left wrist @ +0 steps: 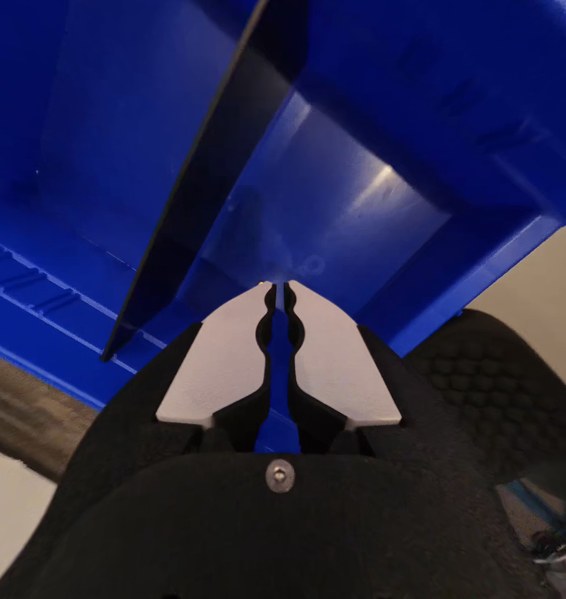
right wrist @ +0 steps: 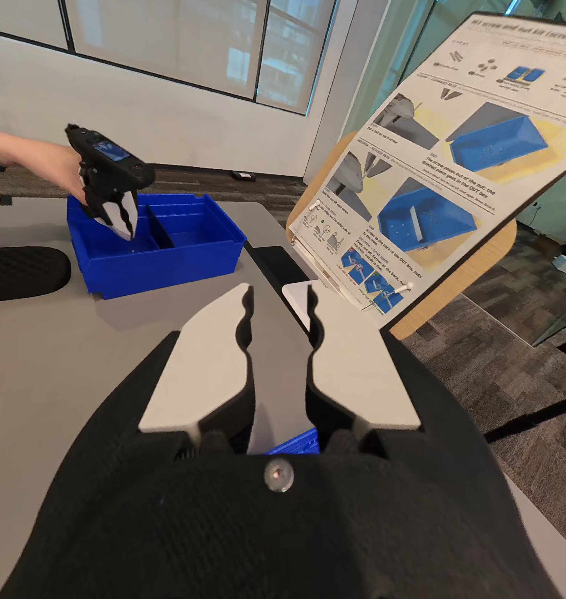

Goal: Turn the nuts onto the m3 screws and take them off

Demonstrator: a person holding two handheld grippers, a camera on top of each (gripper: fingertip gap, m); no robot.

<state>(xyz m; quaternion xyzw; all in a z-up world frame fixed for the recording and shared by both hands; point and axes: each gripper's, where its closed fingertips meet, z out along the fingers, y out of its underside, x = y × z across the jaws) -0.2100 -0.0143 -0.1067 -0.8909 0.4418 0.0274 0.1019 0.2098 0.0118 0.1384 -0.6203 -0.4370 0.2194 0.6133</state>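
Left claw (left wrist: 280,285) down inside the blue bin (left wrist: 404,97), in the compartment left of the black divider (left wrist: 210,194) as seen from the right wrist view. Tips drawn almost together, only a narrow slit between them. A pale sliver in that slit at the very tips, too blurred to tell whether anything is pinched. Just beyond the tips, on the bin floor, a small pale ring (left wrist: 314,265), too blurred to name surely as a nut. A person's hand (right wrist: 57,168) around the left tool's black body.

Right claw (right wrist: 280,291) well apart from the bin, nearer and to the right, above the grey surface (right wrist: 64,356). Spread wide, nothing between the fingers.

To the bin's left, a black textured pad (right wrist: 15,272). At far right, a tilted instruction board (right wrist: 437,178) with printed pictures.
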